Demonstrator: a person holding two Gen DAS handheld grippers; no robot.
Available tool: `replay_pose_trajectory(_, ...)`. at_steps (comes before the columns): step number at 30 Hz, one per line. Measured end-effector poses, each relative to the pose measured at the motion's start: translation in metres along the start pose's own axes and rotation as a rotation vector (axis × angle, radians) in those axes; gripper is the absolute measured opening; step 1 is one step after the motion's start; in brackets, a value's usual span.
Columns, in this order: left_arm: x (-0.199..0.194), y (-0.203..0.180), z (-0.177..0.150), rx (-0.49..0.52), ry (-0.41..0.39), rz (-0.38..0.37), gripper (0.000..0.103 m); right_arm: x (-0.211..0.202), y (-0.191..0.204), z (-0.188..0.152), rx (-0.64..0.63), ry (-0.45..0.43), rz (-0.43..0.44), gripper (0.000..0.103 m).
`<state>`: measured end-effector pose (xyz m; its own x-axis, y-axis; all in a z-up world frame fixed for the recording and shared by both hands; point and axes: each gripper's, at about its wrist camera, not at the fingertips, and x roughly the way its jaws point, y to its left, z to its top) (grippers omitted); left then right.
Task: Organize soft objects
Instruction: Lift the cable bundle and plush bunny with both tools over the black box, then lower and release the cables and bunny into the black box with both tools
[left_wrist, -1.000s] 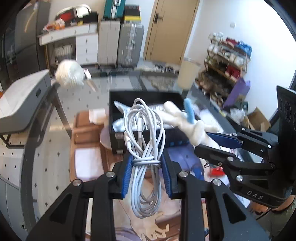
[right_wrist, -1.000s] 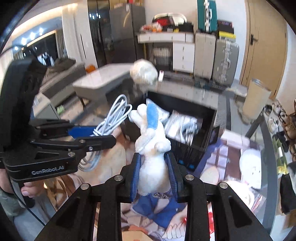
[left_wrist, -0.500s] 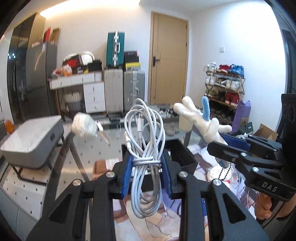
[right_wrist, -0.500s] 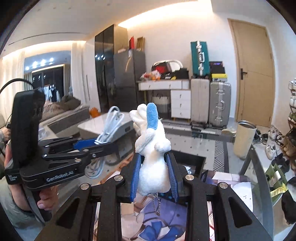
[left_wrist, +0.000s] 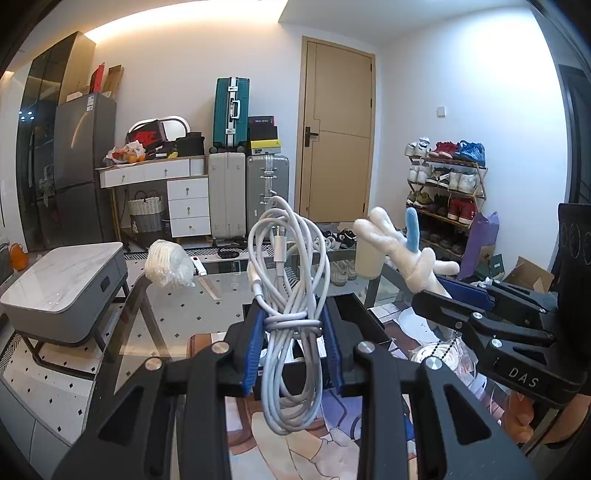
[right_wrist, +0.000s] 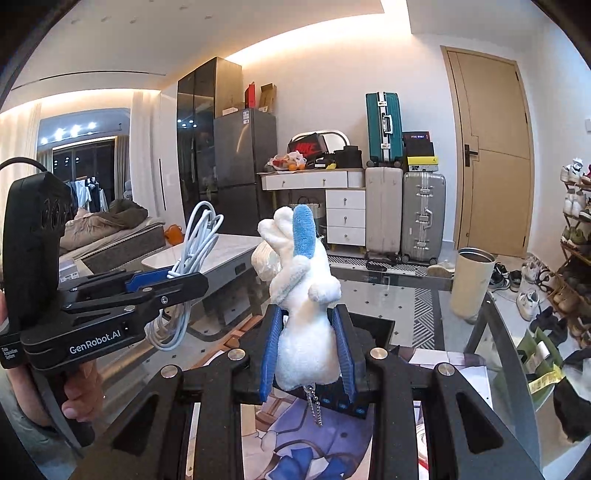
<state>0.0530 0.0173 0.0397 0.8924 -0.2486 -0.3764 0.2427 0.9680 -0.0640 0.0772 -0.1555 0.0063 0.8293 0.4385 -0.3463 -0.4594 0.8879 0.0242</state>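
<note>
The glass desk (left_wrist: 177, 314) runs away toward a cluttered wall, and through its top the speckled floor tiles show. A black bin (left_wrist: 354, 310) sits on the desk just beyond both tools, on a printed mat (right_wrist: 295, 435) with a cartoon figure. Farther back on the glass lies a white crinkled bundle (left_wrist: 168, 267) (wrapped in clear film, it seems).

The left hand-held gripper (left_wrist: 291, 354) is clamped on a coiled white cable (left_wrist: 288, 295), which is held above the desk, its loops standing up over the blue pads and hanging below them. The right hand-held gripper (right_wrist: 308, 354) is clamped on a white plush toy (right_wrist: 304, 295) with one blue ear, upright in the air over the bin's near edge, a small bead chain dangling from its base.

Behind stand a wooden door (left_wrist: 338, 133), three suitcases (left_wrist: 231, 110), a white drawer unit (left_wrist: 184, 206), a grey fridge (left_wrist: 83, 170) and a shoe rack (left_wrist: 443, 184). A low marble-topped table (left_wrist: 62, 291) is left of the desk.
</note>
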Motion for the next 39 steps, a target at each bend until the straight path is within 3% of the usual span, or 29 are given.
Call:
replay_pose_trajectory(13, 0.043, 0.008, 0.030, -0.050, -0.017, -0.021, 0.028, 0.021, -0.013, 0.021, 0.029, -0.058, -0.065, 0.029)
replay_pose_trajectory(27, 0.086, 0.016, 0.043, -0.092, -0.008, -0.014, 0.029, 0.069, -0.036, 0.041, 0.091, -0.041, -0.097, 0.029)
replay_pose_trajectory(31, 0.095, 0.017, 0.040, -0.094, 0.030, -0.017, 0.029, 0.080, -0.035, 0.040, 0.078, -0.003, -0.092, 0.029)
replay_pose_trajectory(39, 0.122, 0.026, 0.030, -0.162, 0.179, -0.018, 0.029, 0.107, -0.049, 0.034, 0.136, 0.125, -0.037, 0.029)
